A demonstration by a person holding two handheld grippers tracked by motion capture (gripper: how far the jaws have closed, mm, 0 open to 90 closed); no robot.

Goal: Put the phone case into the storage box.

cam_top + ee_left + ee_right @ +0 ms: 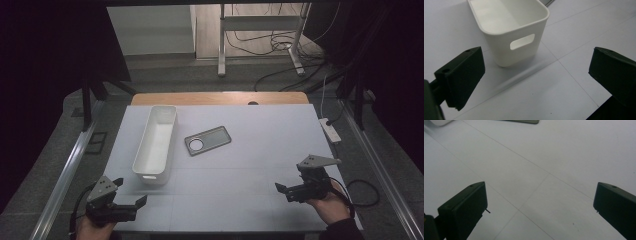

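Dark curtains and a cable-strewn floor ring the white table (240, 165), and from the high view I see my work laid out plainly: a long white bin (156, 144) stands left of centre, and a grey phone case (208, 140) with a round cut-out lies flat just to its right, apart from it. My left gripper (131, 196) sits at the near left corner, close to the bin's near end, and my right gripper (281, 191) at the near right edge, well apart from the case — both spread wide and carrying nothing. Looking along the left gripper view, the jaws stand wide with the bin (511, 27) ahead of them, its handle slot (522, 41) facing me and its inside bare. Along the right gripper view the jaws are equally wide over bare table, and the case's near edge (524, 121) just peeks in at the top. I judge the step in hand to be reaching for the case, likely to drop it into the bin. To do it well I would bring the right gripper forward and leftward, come down low across the case's short width, and close gently — it is thin and lies flat, so a jaw may skid over it unless one tip gets under an edge.
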